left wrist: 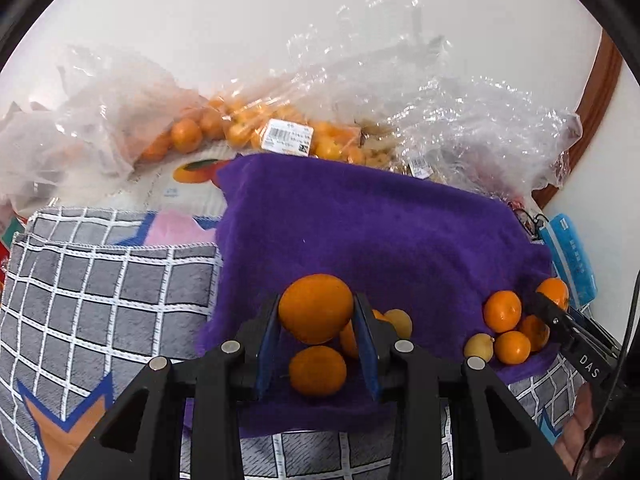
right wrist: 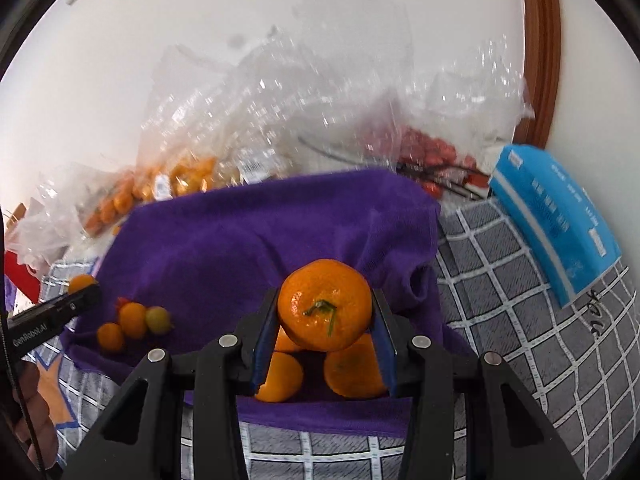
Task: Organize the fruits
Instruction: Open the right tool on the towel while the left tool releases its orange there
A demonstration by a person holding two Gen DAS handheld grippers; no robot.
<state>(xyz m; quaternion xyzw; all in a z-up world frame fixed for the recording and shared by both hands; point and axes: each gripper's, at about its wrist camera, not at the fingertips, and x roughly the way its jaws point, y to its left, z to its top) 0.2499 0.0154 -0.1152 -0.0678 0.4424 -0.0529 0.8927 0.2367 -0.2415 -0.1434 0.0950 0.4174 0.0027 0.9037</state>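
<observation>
The checked grey cloth (right wrist: pixel 520 280) is covering the bench, and on top of it the purple towel (left wrist: pixel 380 220) is lying as the sorting place; I think its soft pile is keeping the round fruits from rolling away. Behind the towel, the clear plastic bags (left wrist: pixel 280 120) are leaning by the wall with many oranges inside, probably the supply still waiting to be sorted.

My right claw (right wrist: pixel 325 314) is grasping a mandarin with a green stem (right wrist: pixel 325 306), hanging over a group of bigger oranges (right wrist: pixel 352 372) on the right part of the towel. My left claw (left wrist: pixel 316 312) is clenching a smaller orange (left wrist: pixel 316 308) above the small fruits (left wrist: pixel 318 370) lying at the left part.

It seems I am placing each fruit with its own size group. Both fruits are pinched at their widest sides, so they are not slipping.
</observation>
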